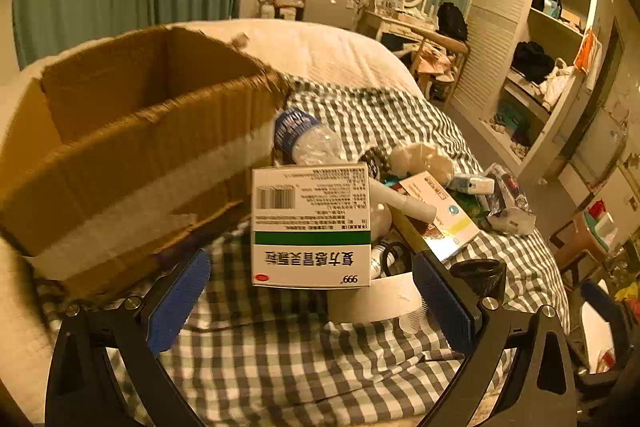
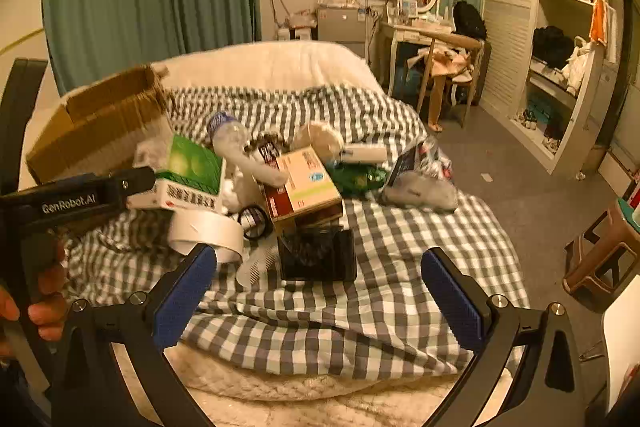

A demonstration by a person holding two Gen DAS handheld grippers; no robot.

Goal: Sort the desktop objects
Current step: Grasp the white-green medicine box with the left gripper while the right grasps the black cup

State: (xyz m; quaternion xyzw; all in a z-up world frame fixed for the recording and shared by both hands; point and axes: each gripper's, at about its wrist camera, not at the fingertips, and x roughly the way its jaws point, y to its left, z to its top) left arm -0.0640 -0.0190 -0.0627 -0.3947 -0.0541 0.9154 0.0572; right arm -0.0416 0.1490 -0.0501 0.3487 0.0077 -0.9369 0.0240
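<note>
With my left gripper [image 1: 312,291] spread wide around the medicine box [image 1: 310,225], I judge closing and transfer to the cardboard box [image 1: 132,147] come next; the right gripper [image 2: 320,291] is open and empty.

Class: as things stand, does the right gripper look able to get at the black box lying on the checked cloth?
Probably yes. The right gripper is open and the black box lies straight ahead of its fingers, with only bare checked cloth between them. The tape roll sits off to the left.
</note>
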